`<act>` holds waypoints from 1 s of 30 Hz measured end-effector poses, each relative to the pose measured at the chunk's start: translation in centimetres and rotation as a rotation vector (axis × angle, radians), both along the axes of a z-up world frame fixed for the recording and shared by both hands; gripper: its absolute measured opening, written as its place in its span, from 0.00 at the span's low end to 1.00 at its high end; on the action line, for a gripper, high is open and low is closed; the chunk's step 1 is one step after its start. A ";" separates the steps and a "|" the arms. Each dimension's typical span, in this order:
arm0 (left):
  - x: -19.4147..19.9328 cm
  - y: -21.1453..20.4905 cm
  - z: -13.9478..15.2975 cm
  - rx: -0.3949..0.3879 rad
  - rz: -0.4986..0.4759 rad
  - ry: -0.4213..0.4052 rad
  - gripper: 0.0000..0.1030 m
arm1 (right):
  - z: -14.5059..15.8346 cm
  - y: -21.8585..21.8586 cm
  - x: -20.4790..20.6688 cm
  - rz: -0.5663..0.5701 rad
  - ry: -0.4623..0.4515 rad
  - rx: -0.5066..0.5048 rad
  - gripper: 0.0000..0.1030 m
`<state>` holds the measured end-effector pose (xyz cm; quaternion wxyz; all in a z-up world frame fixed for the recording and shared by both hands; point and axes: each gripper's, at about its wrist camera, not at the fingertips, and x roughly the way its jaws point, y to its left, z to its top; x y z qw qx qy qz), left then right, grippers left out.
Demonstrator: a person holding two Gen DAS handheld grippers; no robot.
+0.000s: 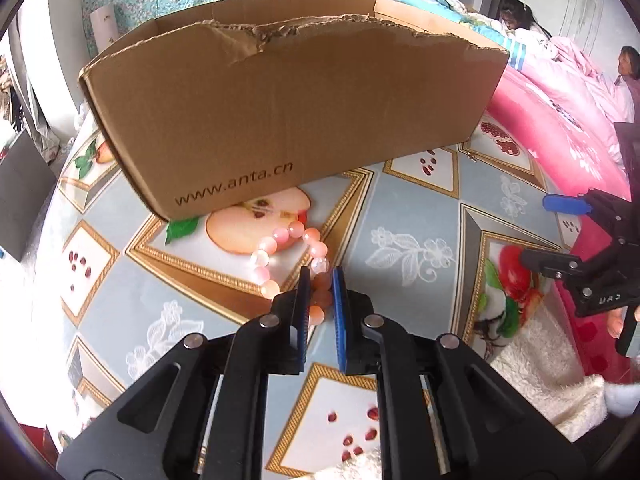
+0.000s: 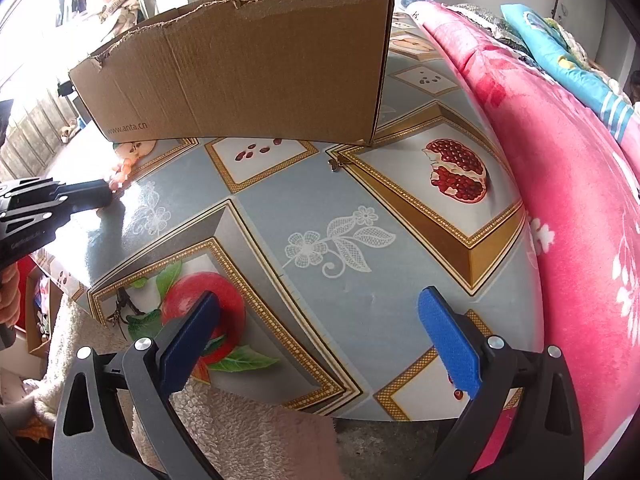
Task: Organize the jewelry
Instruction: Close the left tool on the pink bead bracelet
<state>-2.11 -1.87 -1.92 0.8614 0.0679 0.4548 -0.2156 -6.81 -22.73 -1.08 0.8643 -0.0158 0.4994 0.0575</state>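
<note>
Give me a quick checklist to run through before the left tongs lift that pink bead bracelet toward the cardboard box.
1. Grip: left tongs closed on the near side of the bead bracelet, beads between the pads. Ok.
2. Bracelet free: the far loop lies on the tablecloth, nothing on it. Ok.
3. Bracelet clear of the cardboard box: close to its front wall, touching or not. Cannot tell.
4. Box open on top: torn front rim, opening visible. Ok.
5. Space inside the box: interior hidden. Cannot tell.
6. Right tongs out of the way: open, empty, off to the side. Ok.
</note>
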 end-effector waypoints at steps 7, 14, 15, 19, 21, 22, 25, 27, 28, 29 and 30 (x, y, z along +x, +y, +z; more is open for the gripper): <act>-1.2 0.2 0.1 0.011 -0.003 0.002 0.12 | 0.0 -0.2 0.1 -0.014 -0.010 0.013 0.94; -0.5 -1.6 -0.3 0.063 -0.008 -0.041 0.25 | 0.7 -1.6 0.3 -0.071 -0.034 0.084 0.89; -0.6 -1.8 -0.4 0.072 -0.007 -0.053 0.26 | 0.8 -1.8 0.4 -0.074 -0.044 0.090 0.86; -0.5 -1.7 -0.5 0.060 0.011 -0.066 0.24 | 1.5 -2.1 1.4 -0.077 -0.085 0.110 0.71; -0.5 -1.5 -0.5 0.065 0.020 -0.077 0.18 | 1.6 -2.3 2.2 -0.073 -0.096 0.128 0.64; -0.5 -1.4 -0.5 0.063 0.024 -0.079 0.15 | 1.5 -2.3 2.8 -0.069 -0.094 0.130 0.58; -0.3 -0.7 -0.5 0.045 0.040 -0.076 0.08 | 1.2 -2.0 4.4 -0.039 -0.098 0.130 0.45; -0.2 -0.3 -0.5 0.020 0.042 -0.069 0.08 | 0.9 -1.6 5.1 -0.014 -0.102 0.115 0.39; -0.2 -0.3 -0.5 0.014 0.043 -0.068 0.08 | 0.8 -1.5 5.7 0.001 -0.101 0.106 0.35; -0.3 -0.3 -0.5 0.014 0.041 -0.070 0.08 | 0.6 -1.4 6.1 0.016 -0.101 0.099 0.32; -0.3 -0.3 -0.5 0.014 0.038 -0.073 0.08 | 0.4 -1.3 6.5 0.033 -0.100 0.098 0.30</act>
